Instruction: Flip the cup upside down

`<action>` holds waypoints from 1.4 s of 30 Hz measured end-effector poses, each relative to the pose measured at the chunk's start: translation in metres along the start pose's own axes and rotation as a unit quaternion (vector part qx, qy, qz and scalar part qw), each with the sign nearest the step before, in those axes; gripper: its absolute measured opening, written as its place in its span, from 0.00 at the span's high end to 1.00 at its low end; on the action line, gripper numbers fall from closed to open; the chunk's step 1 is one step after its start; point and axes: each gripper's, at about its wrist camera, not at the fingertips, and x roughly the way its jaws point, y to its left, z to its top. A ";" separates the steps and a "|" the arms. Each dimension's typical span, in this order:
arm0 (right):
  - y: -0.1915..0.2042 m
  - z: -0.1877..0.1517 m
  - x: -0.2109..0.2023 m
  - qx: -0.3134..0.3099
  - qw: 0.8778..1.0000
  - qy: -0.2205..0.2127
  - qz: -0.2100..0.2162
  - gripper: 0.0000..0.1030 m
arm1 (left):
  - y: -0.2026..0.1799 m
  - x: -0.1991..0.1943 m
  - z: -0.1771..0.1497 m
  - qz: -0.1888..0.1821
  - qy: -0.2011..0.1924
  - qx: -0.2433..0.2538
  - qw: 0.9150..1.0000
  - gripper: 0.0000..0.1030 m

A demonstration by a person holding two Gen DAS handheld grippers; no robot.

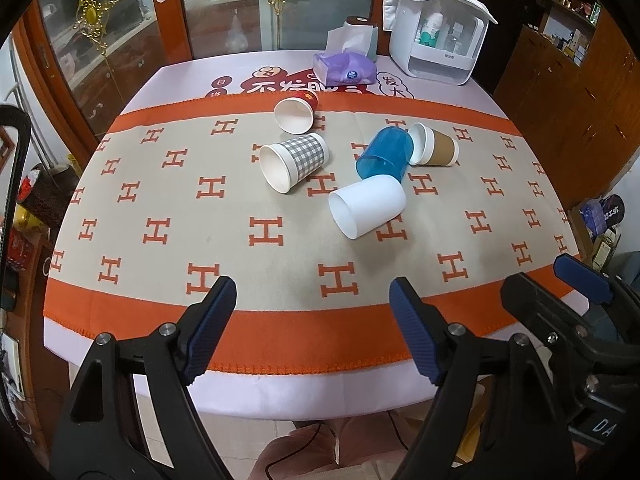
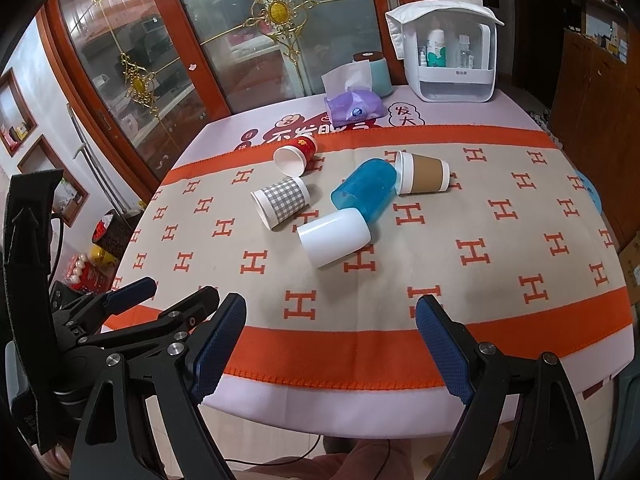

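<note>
Several cups lie on their sides on the patterned cloth: a white plastic cup [image 1: 366, 205] [image 2: 334, 235], a blue translucent cup [image 1: 386, 154] [image 2: 364, 192], a grey checked paper cup [image 1: 294, 160] [image 2: 280, 200], a brown-sleeved paper cup [image 1: 434, 145] [image 2: 422, 173] and a red paper cup [image 1: 297, 110] [image 2: 296, 154]. My left gripper [image 1: 312, 304] is open and empty above the table's near edge, well short of the cups. My right gripper [image 2: 332, 320] is open and empty, also at the near edge. Each gripper shows in the other's view: the right gripper [image 1: 540, 280] and the left gripper [image 2: 180, 290].
A purple tissue pack [image 1: 344, 68] [image 2: 354, 108], a teal canister [image 2: 378, 72] and a white organizer box [image 1: 438, 40] [image 2: 452, 60] stand at the table's far edge. A glass-door cabinet [image 2: 180, 40] stands behind. The orange-bordered cloth [image 1: 200, 220] covers the table.
</note>
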 end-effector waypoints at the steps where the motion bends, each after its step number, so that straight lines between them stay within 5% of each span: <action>1: -0.002 0.000 0.001 0.001 1.000 0.000 0.000 0.15 | 0.000 0.000 0.000 0.000 0.001 0.000 1.000 0.25; 42: -0.019 0.018 0.031 0.028 0.999 0.025 -0.004 0.15 | -0.012 0.036 0.016 0.008 0.022 0.030 0.999 0.25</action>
